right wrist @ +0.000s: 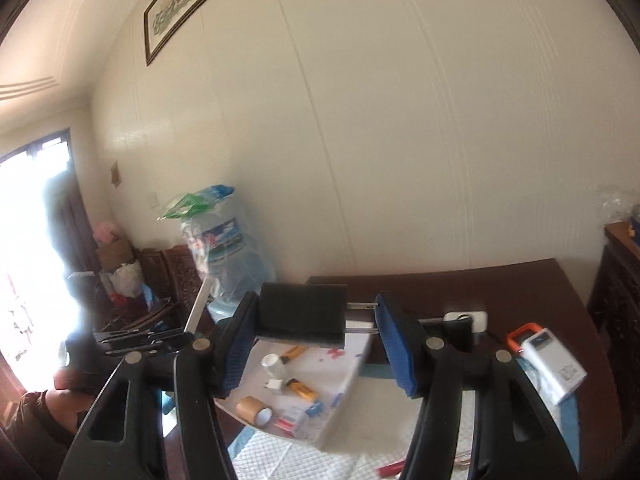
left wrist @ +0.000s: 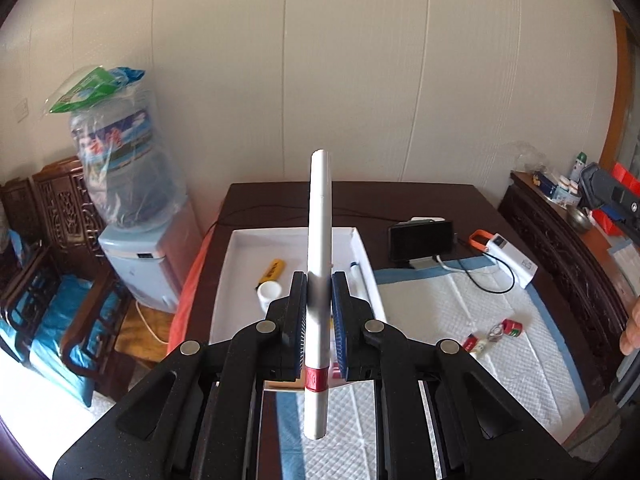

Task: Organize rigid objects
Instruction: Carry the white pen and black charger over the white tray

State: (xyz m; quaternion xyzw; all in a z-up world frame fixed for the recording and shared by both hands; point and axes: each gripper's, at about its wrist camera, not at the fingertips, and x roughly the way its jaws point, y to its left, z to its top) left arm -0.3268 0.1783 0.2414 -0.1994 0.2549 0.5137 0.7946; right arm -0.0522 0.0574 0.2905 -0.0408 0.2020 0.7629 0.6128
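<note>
My left gripper [left wrist: 319, 280] is shut on a white marker pen [left wrist: 320, 200] with a red band, held upright above the white tray [left wrist: 280, 234]. Lying in that tray are a yellow lighter [left wrist: 273, 270], a small white bottle [left wrist: 269, 293] and another pen [left wrist: 359, 280]. My right gripper [right wrist: 317, 300] is shut on a black plug adapter [right wrist: 302, 314], whose metal prongs reach the right pad. It hangs above the tray [right wrist: 344, 364], which also holds a tape roll [right wrist: 254, 410]. The left gripper [right wrist: 148, 338] with the pen [right wrist: 199, 304] shows at the left of the right wrist view. The right gripper [left wrist: 612, 196] sits at the right edge of the left wrist view.
A white quilted mat [left wrist: 460, 320] on the dark table carries small red items [left wrist: 512, 326]. Behind it are a phone on a stand [left wrist: 422, 236] and a white power bank [left wrist: 512, 256]. A water dispenser [left wrist: 128, 184] and carved chairs [left wrist: 52, 220] stand left, a cabinet [left wrist: 560, 216] right.
</note>
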